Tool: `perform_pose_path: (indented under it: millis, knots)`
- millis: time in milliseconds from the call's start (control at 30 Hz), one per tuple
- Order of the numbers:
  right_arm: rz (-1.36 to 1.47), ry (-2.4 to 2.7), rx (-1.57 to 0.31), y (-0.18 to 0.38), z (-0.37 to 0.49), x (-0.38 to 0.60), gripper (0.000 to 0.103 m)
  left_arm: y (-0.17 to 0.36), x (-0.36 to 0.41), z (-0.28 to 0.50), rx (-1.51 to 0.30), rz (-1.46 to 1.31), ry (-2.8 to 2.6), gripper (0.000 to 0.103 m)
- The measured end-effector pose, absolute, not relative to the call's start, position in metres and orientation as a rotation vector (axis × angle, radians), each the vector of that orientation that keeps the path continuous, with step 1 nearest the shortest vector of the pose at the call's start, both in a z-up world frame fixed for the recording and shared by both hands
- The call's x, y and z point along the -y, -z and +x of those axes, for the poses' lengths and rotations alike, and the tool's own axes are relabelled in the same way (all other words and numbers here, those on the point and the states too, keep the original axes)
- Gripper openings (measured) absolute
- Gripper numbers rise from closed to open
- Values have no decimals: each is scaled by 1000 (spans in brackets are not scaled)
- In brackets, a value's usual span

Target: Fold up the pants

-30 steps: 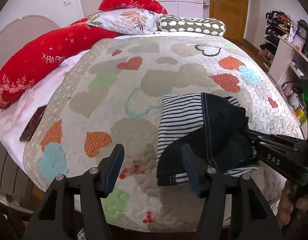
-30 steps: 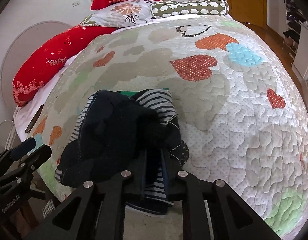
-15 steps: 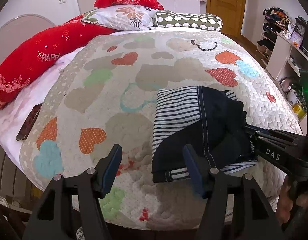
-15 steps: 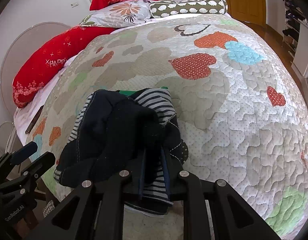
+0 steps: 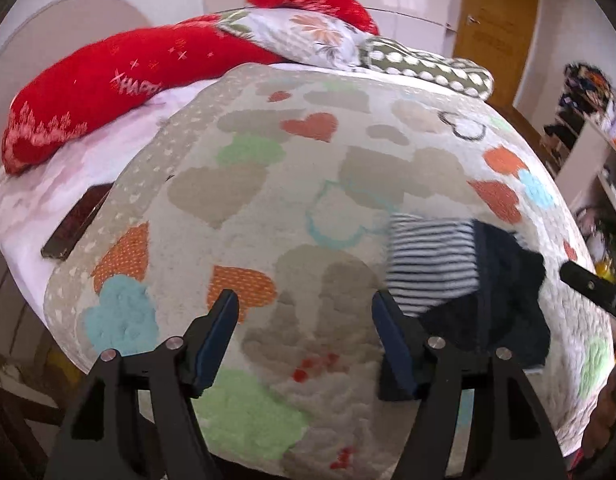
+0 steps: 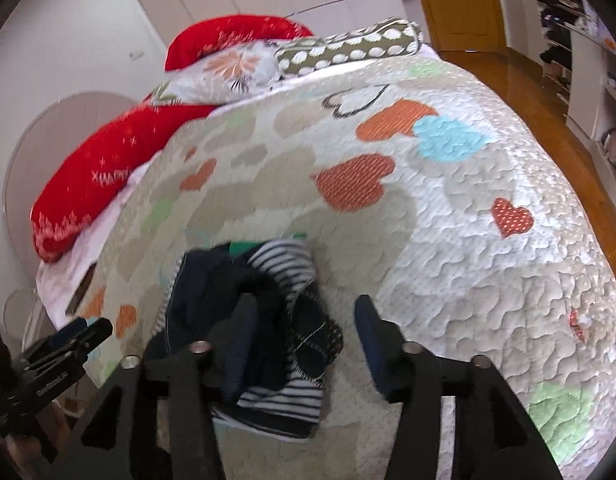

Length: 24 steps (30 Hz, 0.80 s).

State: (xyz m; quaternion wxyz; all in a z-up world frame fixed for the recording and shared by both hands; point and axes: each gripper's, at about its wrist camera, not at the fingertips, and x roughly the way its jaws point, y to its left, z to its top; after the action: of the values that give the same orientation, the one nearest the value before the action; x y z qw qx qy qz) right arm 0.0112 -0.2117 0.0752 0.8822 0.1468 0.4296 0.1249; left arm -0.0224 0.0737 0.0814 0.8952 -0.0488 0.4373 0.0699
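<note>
The dark navy pants with striped lining (image 5: 468, 276) lie bunched on the heart-patterned quilt (image 5: 300, 184) near the bed's front edge. In the right wrist view the pants (image 6: 268, 320) lie between and just beyond my right gripper (image 6: 304, 340), which is open with the cloth loose at its left finger. My left gripper (image 5: 304, 332) is open and empty, left of the pants; its right finger is close to their striped edge. The right gripper's tip (image 5: 588, 284) shows at the far right of the left wrist view.
Red pillows (image 5: 108, 92), a floral pillow (image 5: 308, 36) and a dotted bolster (image 5: 424, 68) lie at the head of the bed. A dark flat object (image 5: 76, 228) lies at the bed's left edge. Shelves (image 6: 596, 64) and a wooden door (image 6: 460, 0) stand to the right.
My right gripper has opened and let go of the pants. My left gripper has shifted left, away from the pants. The pants have stayed on the quilt.
</note>
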Motion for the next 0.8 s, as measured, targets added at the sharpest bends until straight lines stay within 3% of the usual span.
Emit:
perform_pose_path:
  millis: [100, 533, 800]
  knots:
    - [349, -266, -899, -73, 15, 216, 69, -76, -88, -16, -916, -159, -125, 68]
    - [331, -301, -895, -81, 25, 190, 79, -67, -74, -8, -922, -85, -109, 69]
    - [313, -290, -897, -79, 23, 183, 79, -88, -53, -27, -834, 6, -88, 69]
